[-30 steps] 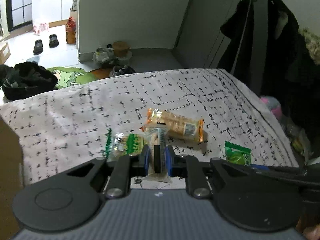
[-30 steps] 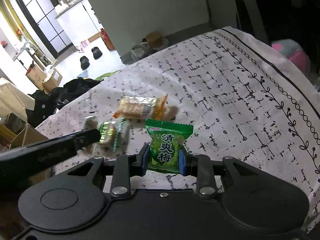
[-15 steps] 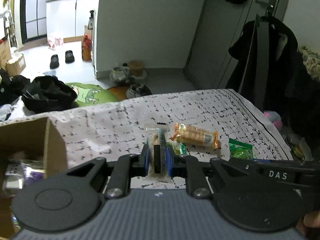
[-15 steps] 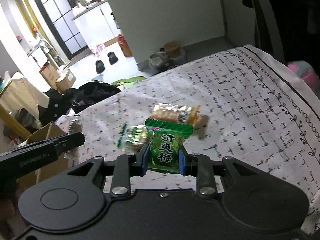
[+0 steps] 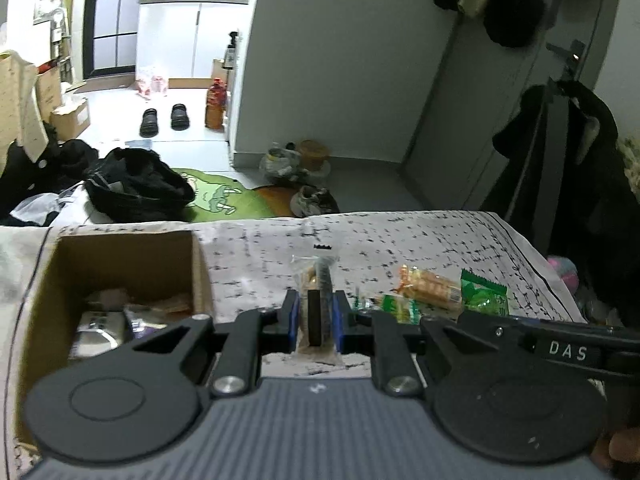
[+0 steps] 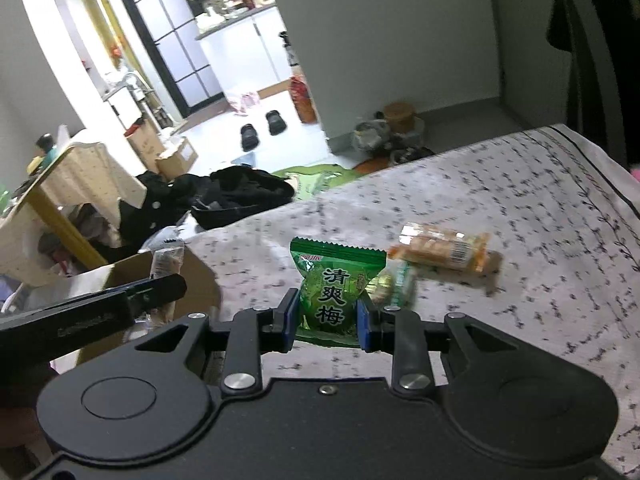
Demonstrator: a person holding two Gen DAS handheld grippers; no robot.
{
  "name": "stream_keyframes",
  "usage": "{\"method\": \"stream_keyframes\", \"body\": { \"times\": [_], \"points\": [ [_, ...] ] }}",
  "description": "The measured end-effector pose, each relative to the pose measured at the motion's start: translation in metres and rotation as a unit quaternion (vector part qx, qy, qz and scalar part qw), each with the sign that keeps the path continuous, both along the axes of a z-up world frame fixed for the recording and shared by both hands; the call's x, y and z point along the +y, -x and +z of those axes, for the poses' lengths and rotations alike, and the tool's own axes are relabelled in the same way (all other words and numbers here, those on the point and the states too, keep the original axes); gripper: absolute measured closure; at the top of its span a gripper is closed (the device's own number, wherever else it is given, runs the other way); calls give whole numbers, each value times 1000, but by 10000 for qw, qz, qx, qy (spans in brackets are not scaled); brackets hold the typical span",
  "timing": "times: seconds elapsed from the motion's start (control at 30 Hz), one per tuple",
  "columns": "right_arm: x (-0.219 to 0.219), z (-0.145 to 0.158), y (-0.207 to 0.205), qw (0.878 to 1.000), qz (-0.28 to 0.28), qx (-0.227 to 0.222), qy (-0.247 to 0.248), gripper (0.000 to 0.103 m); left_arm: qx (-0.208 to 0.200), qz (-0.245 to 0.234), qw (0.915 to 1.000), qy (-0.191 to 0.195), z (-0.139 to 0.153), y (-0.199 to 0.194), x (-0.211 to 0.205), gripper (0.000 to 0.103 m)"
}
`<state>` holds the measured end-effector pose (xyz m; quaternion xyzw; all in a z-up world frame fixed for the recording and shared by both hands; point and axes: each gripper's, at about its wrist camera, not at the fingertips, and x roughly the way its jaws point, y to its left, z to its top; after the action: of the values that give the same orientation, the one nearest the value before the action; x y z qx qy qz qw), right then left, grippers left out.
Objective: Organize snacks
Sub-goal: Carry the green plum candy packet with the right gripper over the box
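Both claws loaded, snacks in the air!

Left claw (image 5: 316, 316) clamped on a clear cookie pack (image 5: 316, 292), cardboard box (image 5: 120, 256) at left of frame; right claw (image 6: 328, 316) squeezes a green candy bag (image 6: 334, 284), orange cracker pack (image 6: 444, 250) lying on the worktop (image 6: 520, 208) at right.

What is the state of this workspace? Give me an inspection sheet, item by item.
Surface: patterned white cloth over the work surface, wrinkled.
Job's things: cardboard box open at left, wrapped snacks already inside; orange cracker pack and a small green-and-white packet lying on the cloth.
Clutter: nothing seen on the cloth besides snacks.
Grippers: left gripper shut on a clear-wrapped dark biscuit, to the right of the box; right gripper shut on a green plum candy packet.
Cables: nothing seen.
Surroundings: black bag, green mat, slippers on the floor; coats on the door.
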<state>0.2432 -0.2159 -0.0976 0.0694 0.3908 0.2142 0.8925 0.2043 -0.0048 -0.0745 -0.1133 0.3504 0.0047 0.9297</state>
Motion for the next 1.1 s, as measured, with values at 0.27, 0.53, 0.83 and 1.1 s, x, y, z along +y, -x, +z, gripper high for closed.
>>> {"method": "stream_keyframes", "body": {
  "times": [0.27,0.53,0.83,1.1],
  "points": [
    [35,5,9,9994,329,-74,-8,75,-74,299,9995,10,6,19,32,87],
    [69,7,18,9980,614,-104,-79,75,-76,571,9983,-12,6,33,60,87],
    [105,14,24,9955,926,-121,-187,74,18,946,9955,-56,1,48,94,87],
    [134,17,33,9923,1215,-156,-181,74,119,1254,9920,-35,-5,61,124,87]
  ]
}}
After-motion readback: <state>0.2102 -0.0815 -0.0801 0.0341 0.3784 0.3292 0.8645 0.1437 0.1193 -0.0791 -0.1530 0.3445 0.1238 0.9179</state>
